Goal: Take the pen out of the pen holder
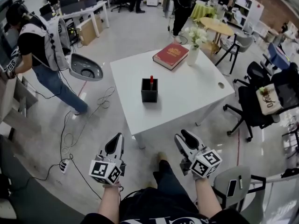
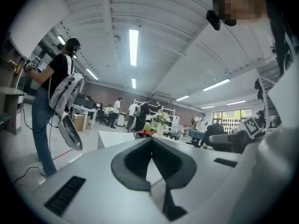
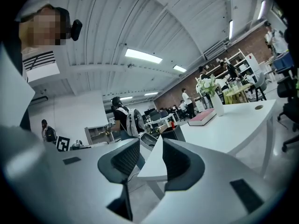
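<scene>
A black pen holder (image 1: 149,91) stands near the middle of the white table (image 1: 187,97), with a red pen (image 1: 151,81) upright in it. Both grippers hang in front of the table's near edge, above the floor, well short of the holder. My left gripper (image 1: 115,147) has its jaws together, holding nothing. My right gripper (image 1: 186,141) stands slightly open and empty. In the right gripper view the holder (image 3: 174,133) and the pen's red top (image 3: 172,124) show just past the right gripper (image 3: 152,141). The left gripper (image 2: 152,141) points at the table's edge (image 2: 117,138).
A red book (image 1: 171,55) and a white vase of flowers (image 1: 193,50) sit at the table's far side. A person stands at left with a grey dish-shaped device (image 1: 86,68). Cables (image 1: 70,139) lie on the floor. Black office chairs (image 1: 254,101) stand at right.
</scene>
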`<state>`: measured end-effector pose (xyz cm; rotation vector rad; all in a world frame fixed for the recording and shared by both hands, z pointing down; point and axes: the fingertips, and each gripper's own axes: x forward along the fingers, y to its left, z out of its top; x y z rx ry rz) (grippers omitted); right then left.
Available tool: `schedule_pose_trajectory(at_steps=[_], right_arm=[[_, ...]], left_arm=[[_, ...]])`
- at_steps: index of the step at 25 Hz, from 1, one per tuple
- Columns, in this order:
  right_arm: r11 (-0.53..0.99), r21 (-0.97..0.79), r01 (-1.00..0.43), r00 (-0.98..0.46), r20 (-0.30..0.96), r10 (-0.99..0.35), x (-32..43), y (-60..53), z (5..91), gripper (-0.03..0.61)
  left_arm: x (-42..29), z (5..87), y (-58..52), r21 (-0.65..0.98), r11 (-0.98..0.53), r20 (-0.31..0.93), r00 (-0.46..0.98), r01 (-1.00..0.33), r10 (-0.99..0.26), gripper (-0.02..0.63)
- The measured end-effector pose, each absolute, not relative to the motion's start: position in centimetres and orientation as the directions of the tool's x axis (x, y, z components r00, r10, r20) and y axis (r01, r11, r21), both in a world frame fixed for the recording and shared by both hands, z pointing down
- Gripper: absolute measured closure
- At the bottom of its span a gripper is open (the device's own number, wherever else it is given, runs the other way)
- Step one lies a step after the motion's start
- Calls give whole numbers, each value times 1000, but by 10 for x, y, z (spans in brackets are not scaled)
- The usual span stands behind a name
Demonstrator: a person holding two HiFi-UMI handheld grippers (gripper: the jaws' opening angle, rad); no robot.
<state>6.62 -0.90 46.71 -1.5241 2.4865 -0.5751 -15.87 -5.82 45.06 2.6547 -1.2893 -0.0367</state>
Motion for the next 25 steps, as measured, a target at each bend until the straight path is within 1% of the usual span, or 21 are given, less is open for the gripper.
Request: schedule_pose_trajectory(at_steps=[8, 25], right_arm=[[459, -402, -792, -525, 65, -849, 68, -83, 467, 428], [568, -371, -735, -649, 142, -747, 70, -218, 487, 428]], left_arm=[[-152, 453, -114, 185, -567, 73, 586, -803, -807, 612], [-128, 477, -221, 217, -486, 119, 517, -847, -848, 612]])
